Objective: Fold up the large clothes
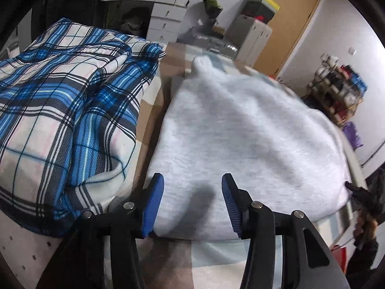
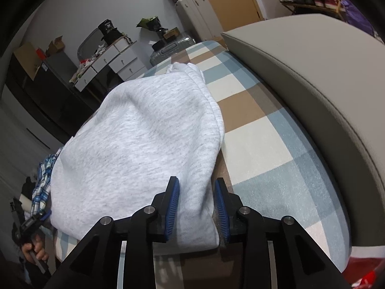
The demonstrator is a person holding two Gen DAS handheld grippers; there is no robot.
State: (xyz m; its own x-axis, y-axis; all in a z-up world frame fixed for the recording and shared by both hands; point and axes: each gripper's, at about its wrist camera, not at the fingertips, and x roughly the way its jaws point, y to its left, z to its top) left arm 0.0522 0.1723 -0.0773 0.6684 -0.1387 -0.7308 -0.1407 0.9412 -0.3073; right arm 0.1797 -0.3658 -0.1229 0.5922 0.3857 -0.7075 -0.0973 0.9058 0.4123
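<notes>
A folded light grey sweatshirt [image 1: 235, 130] lies on the checked bedcover [image 1: 211, 257]. My left gripper [image 1: 192, 180] stands open over its near left corner. The fabric lies between the blue pads [image 1: 154, 204], which do not press on it. In the right wrist view the same sweatshirt [image 2: 134, 144] fills the middle. My right gripper [image 2: 196, 180] straddles its near right corner, open, with a dark gap between the right pad [image 2: 221, 212] and the cloth. The right gripper [image 1: 358, 192] also shows at the sweatshirt's far right edge in the left wrist view.
A blue and white plaid garment [image 1: 65, 101] lies heaped left of the sweatshirt. A padded grey headboard [image 2: 312, 91] borders the bed on the right. White drawers [image 1: 166, 12], suitcases [image 2: 199, 16] and a shoe rack [image 1: 336, 91] stand beyond the bed.
</notes>
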